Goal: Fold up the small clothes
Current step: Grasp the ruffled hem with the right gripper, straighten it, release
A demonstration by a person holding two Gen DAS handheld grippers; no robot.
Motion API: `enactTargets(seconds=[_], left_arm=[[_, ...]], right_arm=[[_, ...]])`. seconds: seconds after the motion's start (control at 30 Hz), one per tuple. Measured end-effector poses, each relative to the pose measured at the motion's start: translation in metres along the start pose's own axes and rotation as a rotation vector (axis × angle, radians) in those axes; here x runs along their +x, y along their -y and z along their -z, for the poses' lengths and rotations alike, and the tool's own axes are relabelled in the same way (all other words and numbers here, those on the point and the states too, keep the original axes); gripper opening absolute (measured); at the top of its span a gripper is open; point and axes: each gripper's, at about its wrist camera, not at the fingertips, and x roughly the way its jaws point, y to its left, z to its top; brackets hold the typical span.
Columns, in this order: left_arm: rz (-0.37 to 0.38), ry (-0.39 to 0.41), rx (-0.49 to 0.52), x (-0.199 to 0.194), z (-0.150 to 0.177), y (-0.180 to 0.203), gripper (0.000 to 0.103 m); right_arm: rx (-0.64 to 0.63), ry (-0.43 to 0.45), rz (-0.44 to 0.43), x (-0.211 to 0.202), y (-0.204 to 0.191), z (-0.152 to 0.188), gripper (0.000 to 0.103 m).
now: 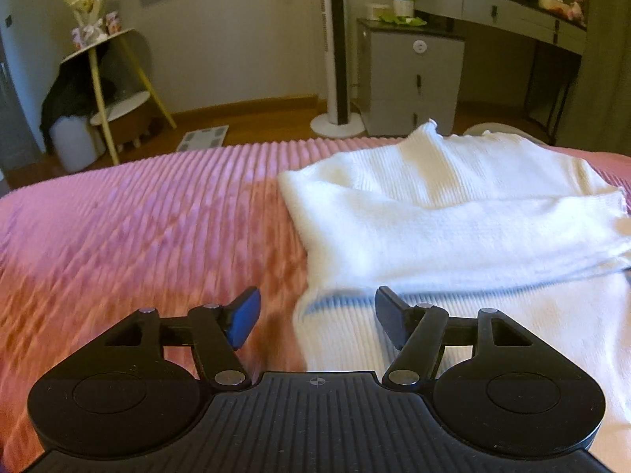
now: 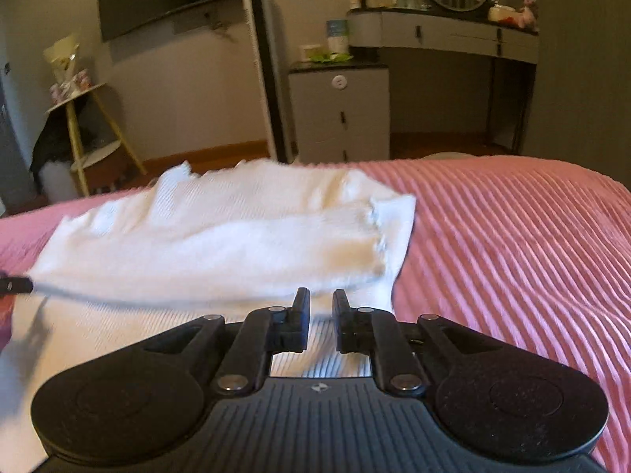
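A white ribbed knit garment (image 1: 453, 228) lies on the pink ribbed bedspread (image 1: 138, 236), its sleeves folded across the body. My left gripper (image 1: 317, 315) is open and empty, low over the garment's near left edge. In the right wrist view the same garment (image 2: 221, 244) lies ahead and to the left. My right gripper (image 2: 320, 311) hovers over the garment's near right part, its jaws a narrow gap apart with nothing between them. A dark bit of the left gripper (image 2: 15, 285) shows at the left edge.
The bedspread (image 2: 512, 256) stretches right of the garment. Beyond the bed's far edge stand a tower fan (image 1: 337, 47), a grey drawer unit (image 1: 410, 79), a dressing table (image 1: 504, 15) and a yellow-legged shelf (image 1: 106, 79).
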Motion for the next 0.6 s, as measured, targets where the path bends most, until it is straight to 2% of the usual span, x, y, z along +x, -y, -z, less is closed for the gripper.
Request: enactTargets(seconds=[0.17, 0.23, 0.33, 0.43, 0.6], left_arm=[[0.007, -0.015, -0.037, -0.022, 0.017, -0.004, 0.080], [0.033, -0.017, -0.058, -0.035, 0.030, -0.005, 0.088], [0.064, -0.038, -0.061, -0.048, 0.055, -0.006, 0.089], [0.070, -0.082, -0.045, -0.056, 0.080, -0.005, 0.089], [0.073, -0.137, -0.068, -0.076, 0.120, -0.011, 0.089]], right_arm=[[0.021, -0.042, -0.026, -0.025, -0.004, 0.016, 0.013], [0.007, -0.079, -0.055, -0.037, -0.006, 0.027, 0.025], [-0.037, -0.126, -0.080, -0.053, -0.009, 0.048, 0.029], [-0.046, -0.186, -0.054, -0.069, -0.005, 0.071, 0.029], [0.086, -0.209, -0.093, -0.111, 0.020, 0.096, 0.030]])
